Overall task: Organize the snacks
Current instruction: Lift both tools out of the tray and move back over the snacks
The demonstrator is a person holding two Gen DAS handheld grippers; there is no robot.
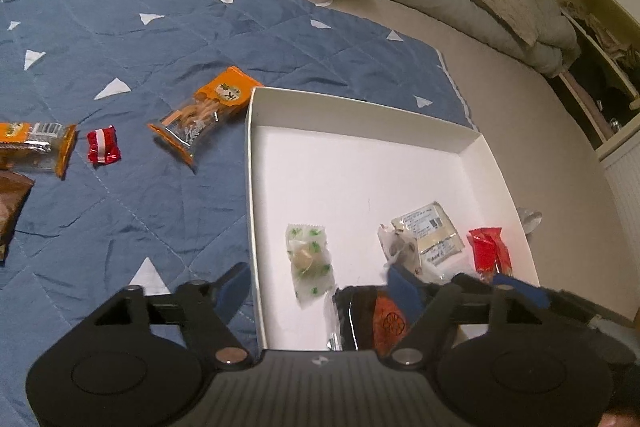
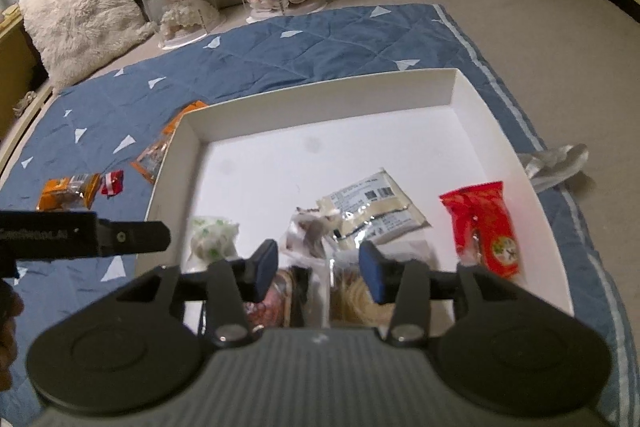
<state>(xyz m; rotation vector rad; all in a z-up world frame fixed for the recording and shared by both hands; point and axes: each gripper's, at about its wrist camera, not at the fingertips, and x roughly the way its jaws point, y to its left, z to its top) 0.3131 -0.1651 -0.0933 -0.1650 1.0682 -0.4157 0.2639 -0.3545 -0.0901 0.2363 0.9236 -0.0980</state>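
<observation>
On a blue quilt point(image 1: 160, 75), an orange snack pack point(image 1: 36, 147), a red-and-white candy point(image 1: 103, 143) and an orange-topped biscuit-stick bag point(image 1: 206, 115) lie outside a white box point(image 1: 360, 115). The left gripper point(image 1: 320, 291) hangs spread over the box's near edge, pinching nothing. The right gripper point(image 2: 318, 269), also spread and empty, hovers above wrapped snacks inside, beside a red packet point(image 2: 482, 227).

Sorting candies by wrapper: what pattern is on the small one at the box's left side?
Clear-white wrapper with small green leaf prints; it shows best in the left wrist view.
</observation>
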